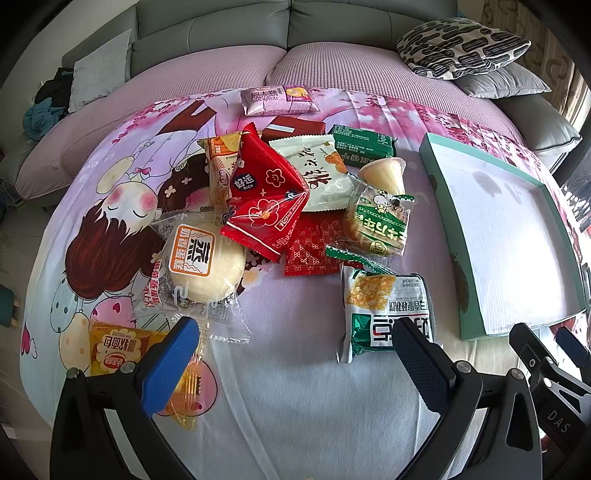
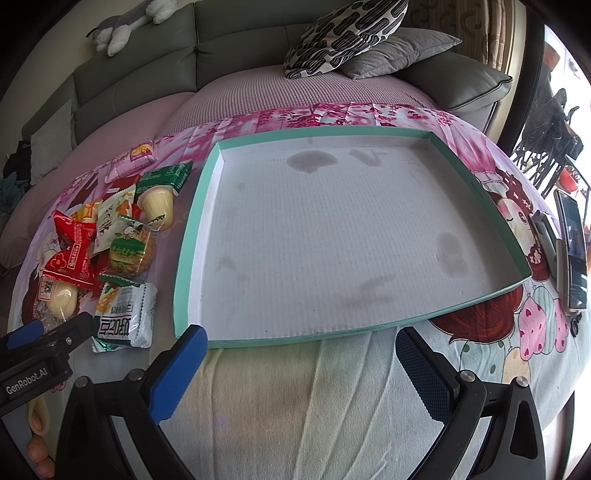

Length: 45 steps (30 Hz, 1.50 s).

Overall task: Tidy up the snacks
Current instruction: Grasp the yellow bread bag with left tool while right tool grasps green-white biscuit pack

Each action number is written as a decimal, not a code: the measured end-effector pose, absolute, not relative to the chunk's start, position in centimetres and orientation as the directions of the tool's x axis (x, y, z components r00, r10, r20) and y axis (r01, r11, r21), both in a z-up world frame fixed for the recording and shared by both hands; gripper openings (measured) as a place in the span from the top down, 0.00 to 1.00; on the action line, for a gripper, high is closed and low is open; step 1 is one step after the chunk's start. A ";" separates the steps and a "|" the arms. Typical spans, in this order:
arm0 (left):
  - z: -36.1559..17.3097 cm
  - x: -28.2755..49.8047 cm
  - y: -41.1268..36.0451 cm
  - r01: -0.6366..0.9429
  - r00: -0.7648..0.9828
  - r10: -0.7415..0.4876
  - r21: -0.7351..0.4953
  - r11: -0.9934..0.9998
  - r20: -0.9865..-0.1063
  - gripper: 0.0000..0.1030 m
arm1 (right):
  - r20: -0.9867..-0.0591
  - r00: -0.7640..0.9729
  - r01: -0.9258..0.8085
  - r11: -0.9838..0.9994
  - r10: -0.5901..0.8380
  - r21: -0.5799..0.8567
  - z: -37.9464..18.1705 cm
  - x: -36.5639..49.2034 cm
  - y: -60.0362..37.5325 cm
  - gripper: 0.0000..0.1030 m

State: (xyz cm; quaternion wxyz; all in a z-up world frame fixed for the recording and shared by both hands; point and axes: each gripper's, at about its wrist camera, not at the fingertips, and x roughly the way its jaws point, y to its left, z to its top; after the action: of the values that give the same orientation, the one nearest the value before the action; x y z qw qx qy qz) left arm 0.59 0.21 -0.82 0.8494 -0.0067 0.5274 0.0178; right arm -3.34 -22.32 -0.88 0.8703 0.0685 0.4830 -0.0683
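A heap of wrapped snacks lies on a printed cloth: a red packet (image 1: 266, 199), a round bun in clear wrap (image 1: 207, 264), a green-white packet (image 1: 384, 310), a yellow packet (image 1: 118, 350), a pudding cup (image 1: 384, 175) and a pink roll pack (image 1: 279, 100). A shallow teal-rimmed box (image 2: 192, 236) with a white floor lies to the right of the heap, with nothing in it. My left gripper (image 1: 295, 365) is open and empty, just in front of the heap. My right gripper (image 2: 301, 373) is open and empty at the box's near edge. The green-white packet also shows in the right wrist view (image 2: 123, 314).
A grey sofa (image 1: 236, 29) with a patterned cushion (image 1: 461, 46) runs behind the cloth. A phone (image 2: 574, 251) on a stand sits at the far right. The left gripper's body (image 2: 40, 350) shows at the lower left of the right wrist view.
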 end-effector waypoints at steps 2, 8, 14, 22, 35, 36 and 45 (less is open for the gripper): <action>-0.8 0.6 0.2 -0.039 0.443 0.024 0.008 0.999 -0.896 0.00 | -0.850 0.524 0.185 0.981 -0.052 0.054 -0.9 -3.3 -22.3 0.00; 0.6 0.3 2.2 -0.159 0.496 0.106 0.030 0.987 -0.862 0.00 | -0.838 0.544 0.147 0.987 -0.030 0.060 -0.5 -3.4 -21.5 0.00; 1.4 -0.1 5.2 -0.238 0.478 0.175 0.065 0.969 -0.861 0.00 | -0.779 0.618 -0.054 0.995 0.102 0.087 0.6 -3.4 -16.6 0.00; 0.3 -0.5 10.5 -0.328 0.415 0.203 0.062 0.943 -0.887 0.00 | -0.762 0.605 -0.224 0.968 0.230 0.115 0.5 -2.5 -11.2 0.00; -3.3 0.1 12.5 -0.335 0.319 0.071 -0.042 0.941 -0.945 0.00 | -0.833 0.501 -0.253 0.960 0.235 0.119 -3.1 -0.8 -8.3 0.00; -3.5 0.1 12.2 -0.320 0.314 0.055 -0.051 0.946 -0.948 0.00 | -0.837 0.495 -0.246 0.961 0.233 0.122 -3.3 -0.7 -8.5 0.00; -4.4 0.9 10.5 -0.290 0.284 0.065 -0.021 0.957 -0.957 0.02 | -0.843 0.490 -0.196 0.970 0.221 0.141 -3.9 0.1 -9.3 0.20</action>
State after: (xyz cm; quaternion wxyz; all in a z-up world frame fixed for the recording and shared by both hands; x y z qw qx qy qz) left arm 0.88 10.46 -4.45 0.7954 -0.0960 0.5880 0.1116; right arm 0.10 -9.28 -3.89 0.8631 0.0130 0.4902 0.1208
